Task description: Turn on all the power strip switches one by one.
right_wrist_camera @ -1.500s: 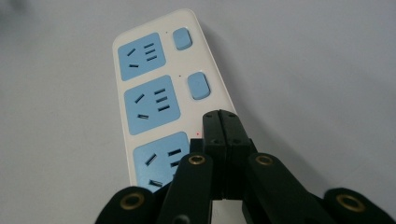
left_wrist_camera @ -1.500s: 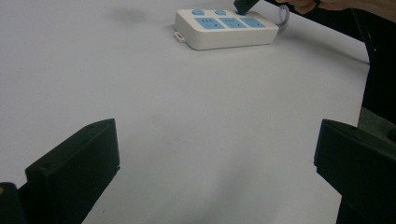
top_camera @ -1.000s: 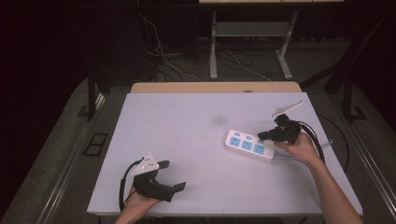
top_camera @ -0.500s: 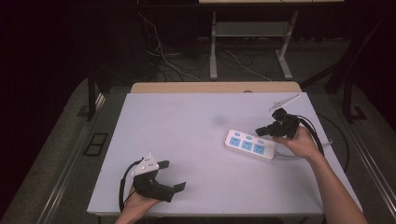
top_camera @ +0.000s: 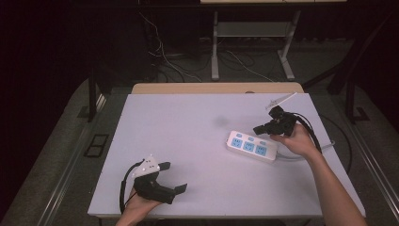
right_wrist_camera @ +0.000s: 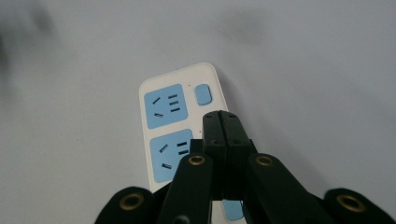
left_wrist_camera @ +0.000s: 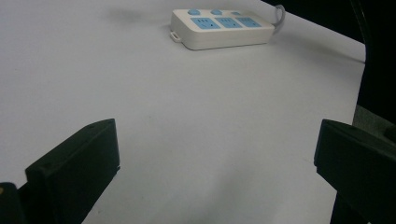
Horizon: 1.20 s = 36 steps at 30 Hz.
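**Right gripper parked over the power strip switches, nothing pressed that I can tell**

So here's where things stand. The white power strip lies flat on the bench, over on the right side, with its cable running off toward the right edge. It has three blue sockets and a row of small blue switch buttons along one long side.

The right gripper hangs just above the strip's far long edge, jaws pressed together with nothing between them. In the right gripper view the closed tips sit over the switch row, between the far button and the next one, just beside the middle socket. I can't tell whether the tips touch the strip or float above it.

The left gripper rests well apart, near the front left of the bench, jaws spread wide and empty. From its own view the strip is far off ahead.

My guess: it looks like a button poke with closed jaws, and it's early or mid-way. No plug anywhere, and I can't read whether any switch is on.
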### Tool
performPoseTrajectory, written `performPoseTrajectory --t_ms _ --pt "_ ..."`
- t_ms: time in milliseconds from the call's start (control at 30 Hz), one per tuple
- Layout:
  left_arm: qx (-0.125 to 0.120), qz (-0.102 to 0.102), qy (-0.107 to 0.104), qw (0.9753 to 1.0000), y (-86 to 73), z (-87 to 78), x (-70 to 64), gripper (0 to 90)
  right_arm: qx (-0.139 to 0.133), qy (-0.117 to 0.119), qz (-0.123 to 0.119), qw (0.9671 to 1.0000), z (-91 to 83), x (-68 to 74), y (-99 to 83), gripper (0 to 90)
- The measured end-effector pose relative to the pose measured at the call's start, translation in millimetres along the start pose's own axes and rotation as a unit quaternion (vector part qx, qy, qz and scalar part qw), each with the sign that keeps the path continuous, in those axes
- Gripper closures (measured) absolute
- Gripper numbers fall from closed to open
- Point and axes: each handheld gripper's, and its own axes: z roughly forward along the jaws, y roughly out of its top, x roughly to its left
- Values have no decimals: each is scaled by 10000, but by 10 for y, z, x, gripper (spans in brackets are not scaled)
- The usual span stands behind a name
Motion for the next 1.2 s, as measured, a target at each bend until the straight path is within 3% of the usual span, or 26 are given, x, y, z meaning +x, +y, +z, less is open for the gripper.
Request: performPoseTrajectory --t_ms 733,1200 --pt "1 0 1 10000 2 2 0 0 174 80 -28 9998 255 -15 17 900" --pt "15 8 -6 10000 0 6 -6 0 303 90 -30 9995 323 -28 -20 900"
